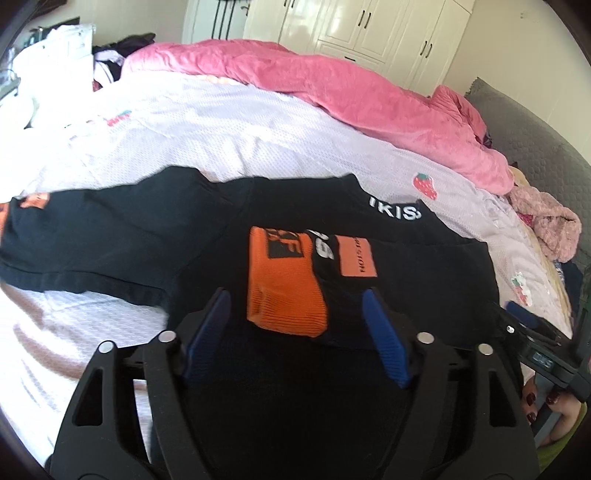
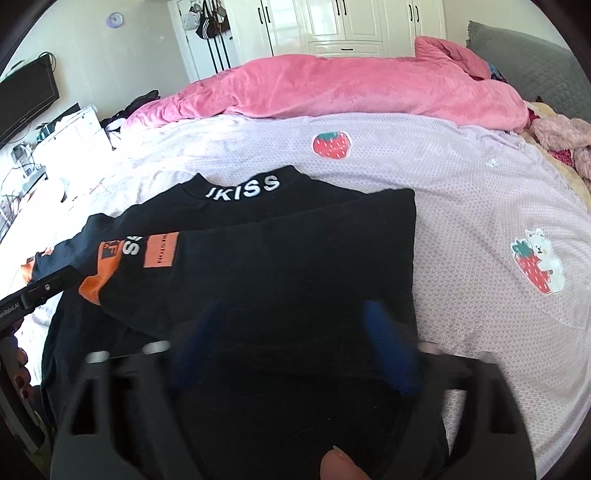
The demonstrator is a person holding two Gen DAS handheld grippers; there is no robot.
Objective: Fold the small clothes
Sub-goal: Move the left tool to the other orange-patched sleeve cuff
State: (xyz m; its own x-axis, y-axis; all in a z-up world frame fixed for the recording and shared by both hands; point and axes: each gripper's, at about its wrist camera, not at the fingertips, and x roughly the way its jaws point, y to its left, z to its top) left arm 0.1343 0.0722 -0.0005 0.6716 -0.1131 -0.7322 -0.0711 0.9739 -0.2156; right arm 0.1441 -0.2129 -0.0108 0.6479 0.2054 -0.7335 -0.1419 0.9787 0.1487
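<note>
1. Black sweatshirt (image 2: 258, 258) lies flat on the lilac bedsheet (image 2: 461, 206), near the front edge of the bed; its collar carries white raised letters reading "KISS", with a partial stroke ahead of the K.
2. One sleeve (image 1: 314, 280) is folded across the chest and ends in a ribbed orange cuff (image 1: 284, 291). Beside the cuff sits an orange rectangular patch (image 1: 357, 258) with small dark lettering too fine to read, and large white characters partly hidden by a fold.
3. The other sleeve (image 1: 92, 236) stretches out to the left in the left wrist view, a bit of orange at its far end.
4. The sweatshirt fabric looks like a soft matte knit; the sheet has a fine dotted weave with strawberry appliqués (image 2: 331, 144) and a white bear hugging a strawberry (image 2: 537, 264).
5. A plush pink blanket (image 2: 332, 88) is bunched along the far side of the bed, with glossy white wardrobe doors (image 2: 332, 22) behind.
6. Left gripper (image 1: 295, 306): blue ribbed pads spread wide on either side of the orange cuff, gripping nothing.
7. Right gripper (image 2: 291, 317): blurred, jaws wide apart above the black cloth, nothing held.
</note>
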